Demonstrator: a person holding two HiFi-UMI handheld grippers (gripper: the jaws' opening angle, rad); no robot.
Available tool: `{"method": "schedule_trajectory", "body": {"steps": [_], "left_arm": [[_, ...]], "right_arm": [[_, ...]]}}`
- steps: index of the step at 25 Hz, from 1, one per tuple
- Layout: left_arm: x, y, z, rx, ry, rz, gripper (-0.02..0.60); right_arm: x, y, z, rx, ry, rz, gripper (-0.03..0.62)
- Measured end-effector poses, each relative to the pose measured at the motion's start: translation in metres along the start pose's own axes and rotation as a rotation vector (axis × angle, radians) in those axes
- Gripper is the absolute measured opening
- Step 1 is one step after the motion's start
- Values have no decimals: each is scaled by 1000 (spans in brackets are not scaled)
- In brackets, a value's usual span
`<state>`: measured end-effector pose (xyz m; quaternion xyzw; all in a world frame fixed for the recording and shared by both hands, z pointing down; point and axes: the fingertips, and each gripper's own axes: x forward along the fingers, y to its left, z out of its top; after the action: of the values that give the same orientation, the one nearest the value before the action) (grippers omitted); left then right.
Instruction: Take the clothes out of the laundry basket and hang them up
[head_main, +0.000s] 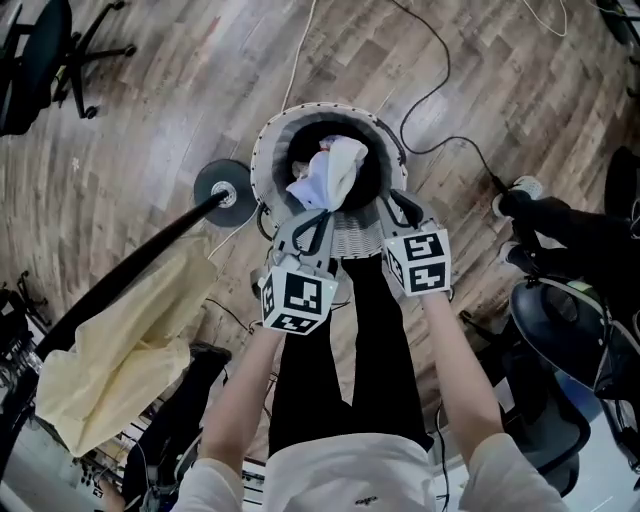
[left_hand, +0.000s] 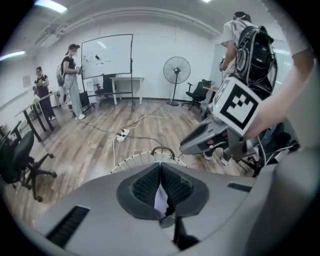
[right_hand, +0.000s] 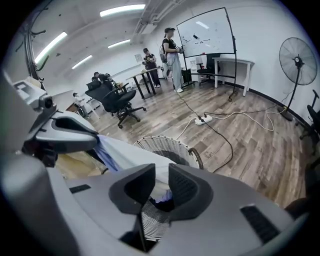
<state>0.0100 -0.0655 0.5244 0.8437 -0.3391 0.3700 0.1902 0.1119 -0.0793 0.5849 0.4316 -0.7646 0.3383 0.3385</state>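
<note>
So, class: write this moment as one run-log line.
left hand-held gripper: shut on white garment | right hand-held gripper: jaws apart | white garment: partly out of laundry basket

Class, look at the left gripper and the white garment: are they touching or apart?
Touching. The left gripper view shows the left gripper shut on a fold of the white garment, with the cloth pinched between its two pads.

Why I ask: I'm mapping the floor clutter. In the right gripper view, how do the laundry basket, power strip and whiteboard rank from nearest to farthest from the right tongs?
1. Laundry basket, just beyond the right tongs, low centre.
2. Power strip, on the floor further back, right of centre.
3. Whiteboard, by the far wall, upper right.
</note>
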Motion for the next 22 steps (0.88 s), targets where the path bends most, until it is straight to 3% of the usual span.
{"method": "schedule_trajectory", "body": {"steps": [8,18,20,22], "left_arm": [[-99,0,73,94,-163,-21,23],[-196,-33,140,222,-295,-59,23],[-213,-32,149,229,-320,-60,23],[-227,-27,156,236,-337,-56,23]], "right_arm": [[-39,11,55,-97,-59,-4,94],[-88,45,130,-204,-151,45,95],[-90,54,137,-186,-149,86,95],[-88,62,137,-90,-143,160,97]]}}
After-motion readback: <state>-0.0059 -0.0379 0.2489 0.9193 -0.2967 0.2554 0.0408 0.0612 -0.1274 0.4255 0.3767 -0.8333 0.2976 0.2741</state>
